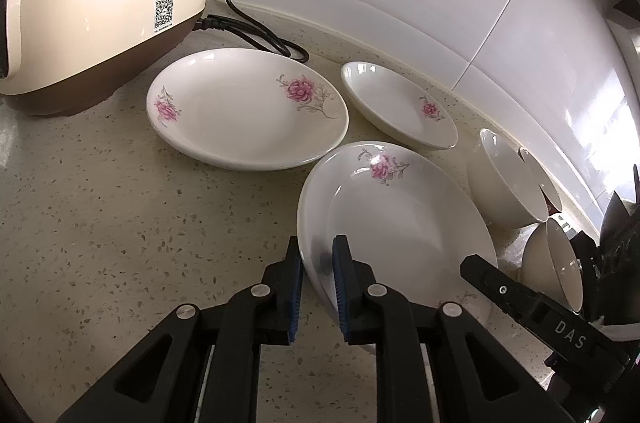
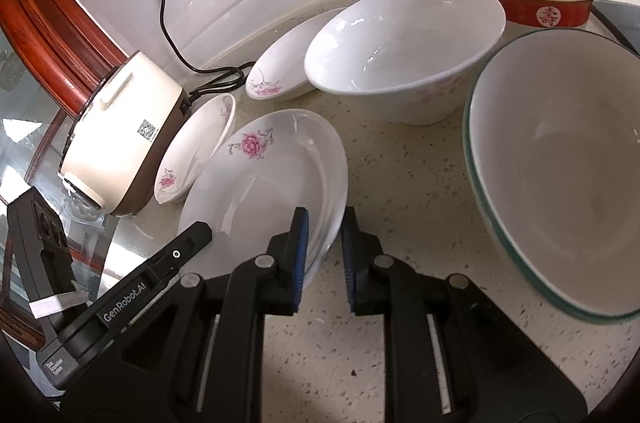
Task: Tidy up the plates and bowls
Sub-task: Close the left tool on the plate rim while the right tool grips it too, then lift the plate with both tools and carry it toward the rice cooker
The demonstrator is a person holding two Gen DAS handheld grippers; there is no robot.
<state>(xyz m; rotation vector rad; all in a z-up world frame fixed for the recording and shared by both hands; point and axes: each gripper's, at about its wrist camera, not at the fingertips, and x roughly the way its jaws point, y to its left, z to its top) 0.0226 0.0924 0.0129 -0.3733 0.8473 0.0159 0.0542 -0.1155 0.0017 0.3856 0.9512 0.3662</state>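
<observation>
Near plate (image 1: 396, 215): lying on the speckled surface (image 1: 120, 223) at 6 o'clock of the group, tilting slightly. Left claw (image 1: 318, 287) is pinching its near-left rim, nearly closed; right claw (image 2: 325, 255) is gripping the opposite rim likewise, probably sharing the load for a level lift. Large plate (image 1: 244, 107) is sitting at 11 o'clock beside the rice cooker (image 1: 100, 3), small plate (image 1: 396, 103) at 1 o'clock, likely stacking targets. Three bowls (image 2: 404, 51) are waiting at 3 o'clock, near the wall.
</observation>
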